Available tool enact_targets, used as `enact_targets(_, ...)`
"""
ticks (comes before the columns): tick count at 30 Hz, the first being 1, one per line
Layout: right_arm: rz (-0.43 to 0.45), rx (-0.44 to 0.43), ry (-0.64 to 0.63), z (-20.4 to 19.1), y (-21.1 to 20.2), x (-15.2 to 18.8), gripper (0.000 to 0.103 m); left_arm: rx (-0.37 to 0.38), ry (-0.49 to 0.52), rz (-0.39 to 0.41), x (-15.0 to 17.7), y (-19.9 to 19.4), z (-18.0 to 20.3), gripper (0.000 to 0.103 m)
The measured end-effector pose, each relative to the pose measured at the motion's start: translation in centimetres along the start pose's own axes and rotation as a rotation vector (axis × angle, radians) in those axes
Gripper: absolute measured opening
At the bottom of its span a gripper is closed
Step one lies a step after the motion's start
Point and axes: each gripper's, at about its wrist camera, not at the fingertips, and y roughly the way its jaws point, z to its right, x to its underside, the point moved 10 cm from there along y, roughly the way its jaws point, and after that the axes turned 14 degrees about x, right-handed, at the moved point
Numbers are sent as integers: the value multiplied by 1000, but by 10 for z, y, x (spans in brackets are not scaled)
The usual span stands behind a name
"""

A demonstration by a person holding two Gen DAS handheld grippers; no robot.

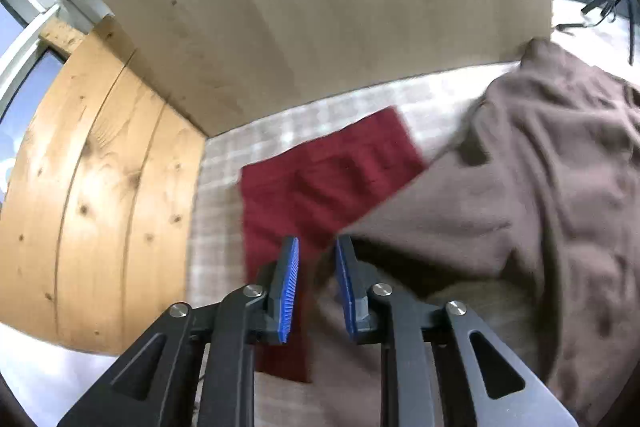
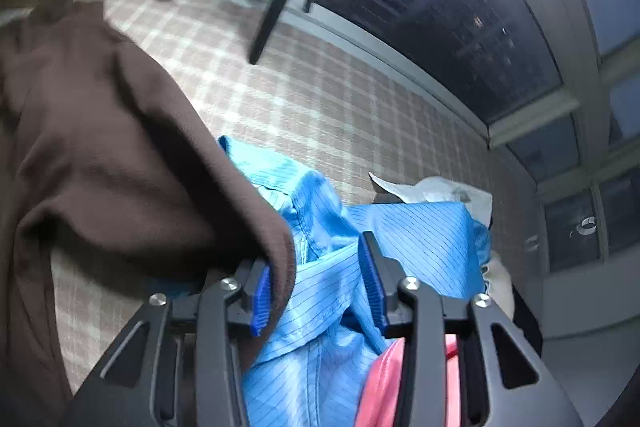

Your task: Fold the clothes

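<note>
Left gripper [image 1: 317, 247] above a plaid-covered surface [image 1: 224, 163], its blue pads [image 1: 291, 283] apart with nothing between them; beneath lie a folded dark red cloth [image 1: 320, 183] and, overlapping it, a brown garment [image 1: 520, 179]. Right gripper [image 2: 316, 259], jaws apart; the brown garment [image 2: 120, 163] drapes over its left pad, whether gripped cannot be told. A blue striped garment [image 2: 416, 231] lies below. No legible writing.

Soft daylight, blown-out glare at top of right view, motion blur on fabrics, fisheye-bent dark corners
</note>
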Motion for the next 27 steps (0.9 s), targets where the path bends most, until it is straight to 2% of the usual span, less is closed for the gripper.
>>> enact_targets(2, 41, -74, 31, 2, -29, 15, 43, -23, 30, 18, 15, -17, -4, 20)
enact_targets(4, 67, -177, 54, -3, -63, 35, 55, 0, 42, 27, 36, -32, -2, 20)
enact_targets(7, 47, -439, 54, -40, -114, 88, 56, 138, 54, 27, 88, -59, 23, 22)
enact_targets(9, 0, -585, 61, -76, -136, 130, 56, 242, 63, 5, 123, -69, 48, 31)
enact_targets(10, -28, -623, 68, -90, -142, 148, 56, 287, 86, -20, 144, -71, 65, 35)
enact_targets(11, -57, -655, 76, -103, -146, 164, 56, 328, 120, -48, 170, -72, 87, 35)
enact_targets(13, -111, -687, 90, -131, -155, 198, 56, 411, 158, -97, 208, -74, 124, 34)
enact_targets(17, -151, -695, 119, -157, -163, 229, 56, 571, 213, -193, 268, -73, 189, 35)
enact_targets(20, -139, -660, 134, -156, -173, 243, 56, 604, 226, -220, 286, -63, 210, 34)
enact_targets(24, -128, -658, 154, -151, -177, 255, 56, 563, 210, -239, 296, -52, 220, 36)
enact_targets(27, -108, -678, 160, -153, -177, 253, 56, 567, 233, -230, 296, -56, 232, 40)
